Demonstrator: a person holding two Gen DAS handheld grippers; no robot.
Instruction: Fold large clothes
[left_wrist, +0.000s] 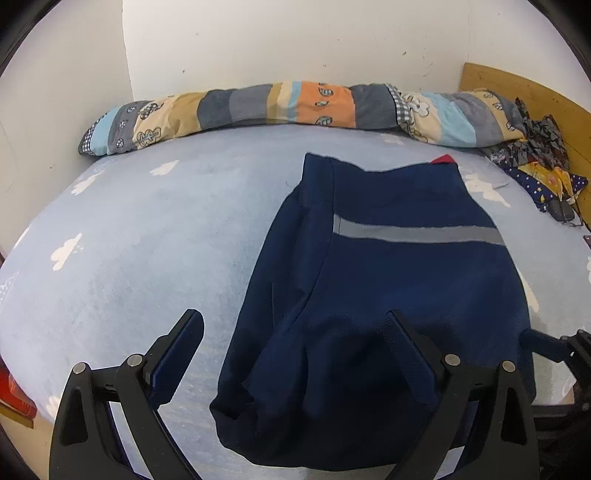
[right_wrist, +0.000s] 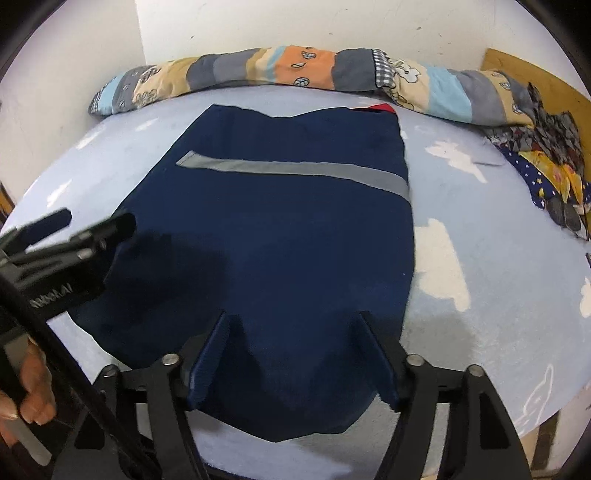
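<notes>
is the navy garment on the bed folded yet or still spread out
Partly folded: the navy blue garment with a grey stripe lies as a narrow panel, its sides turned in, on the light blue cloud-print sheet. Sleeves cannot be seen.

counted: 1 navy garment (right_wrist: 280, 229) | 1 grey stripe (right_wrist: 295, 168) | 1 patchwork quilt roll (left_wrist: 295, 107) | 1 patterned cloth heap (left_wrist: 546, 162) | 2 grippers: left gripper (left_wrist: 295, 339), right gripper (right_wrist: 295, 321) | 1 bed (left_wrist: 147, 240)

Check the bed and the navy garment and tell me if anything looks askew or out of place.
The navy garment lies folded and mostly flat, but its near left edge is bunched into loose pleats. A red bit pokes out at its far right corner. Patterned clothes sit crumpled by the headboard. Both grippers are open.
</notes>
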